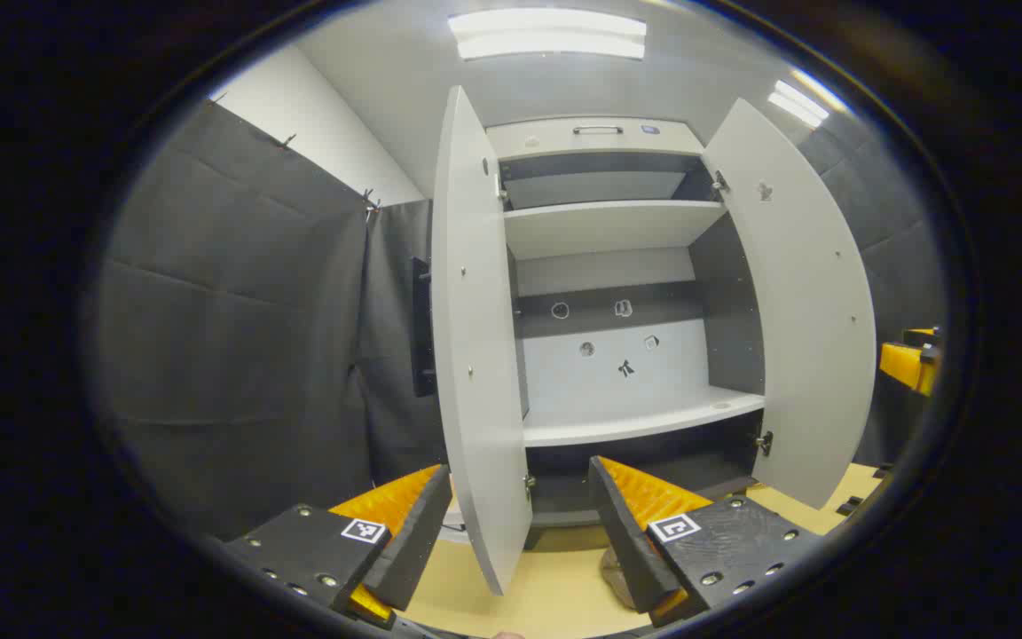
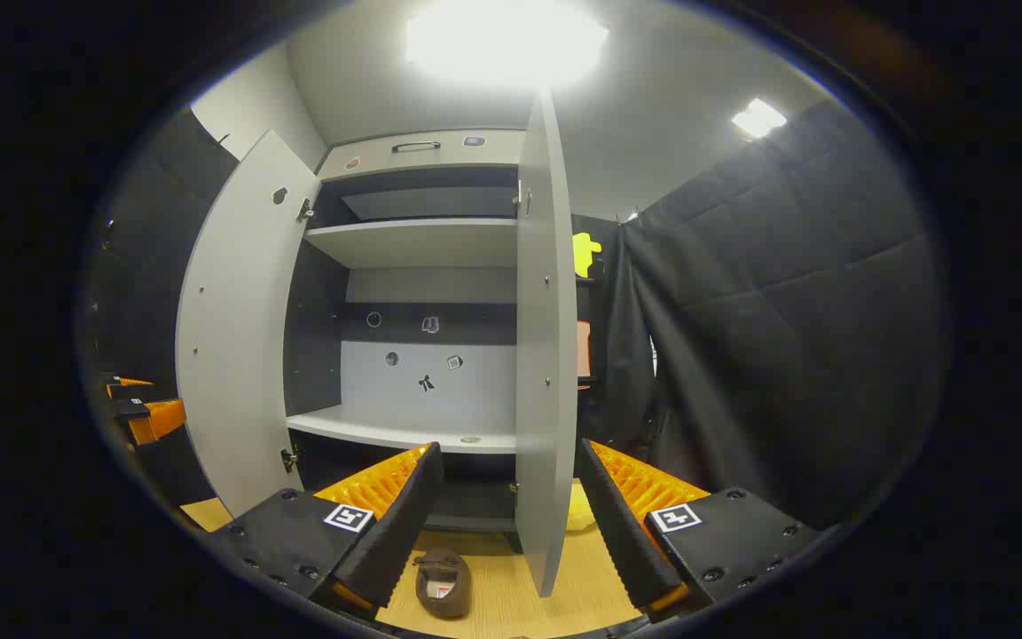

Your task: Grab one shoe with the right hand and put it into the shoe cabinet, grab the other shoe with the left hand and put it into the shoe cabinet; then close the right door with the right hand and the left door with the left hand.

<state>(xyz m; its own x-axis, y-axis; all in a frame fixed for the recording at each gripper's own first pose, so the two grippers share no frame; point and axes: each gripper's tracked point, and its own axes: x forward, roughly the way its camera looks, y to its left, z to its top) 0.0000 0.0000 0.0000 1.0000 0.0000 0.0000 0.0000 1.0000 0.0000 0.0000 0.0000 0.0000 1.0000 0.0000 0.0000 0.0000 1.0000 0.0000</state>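
A brown shoe (image 2: 443, 582) is seen on the wooden floor (image 2: 511, 577), bottom centre of the right gripper view, long axis pointing toward the shoe cabinet (image 2: 422, 293). Both doors are open. Both the left gripper (image 1: 518, 524) and the right gripper (image 2: 507, 515) are spread, empty.

The shoe cabinet (image 1: 609, 231) stands straight ahead with both doors swung wide open. The left door (image 1: 475, 355) sticks out toward the camera, edge on, and its bottom corner hangs between the two fingers of the left gripper (image 1: 520, 519). The fingers are spread wide apart and hold nothing. The right door (image 1: 795, 311) opens off to the right. Inside are pale shelves (image 1: 635, 422). A bit of a brown shoe (image 1: 615, 572) peeks out on the wooden floor (image 1: 546, 603) beside the right finger.
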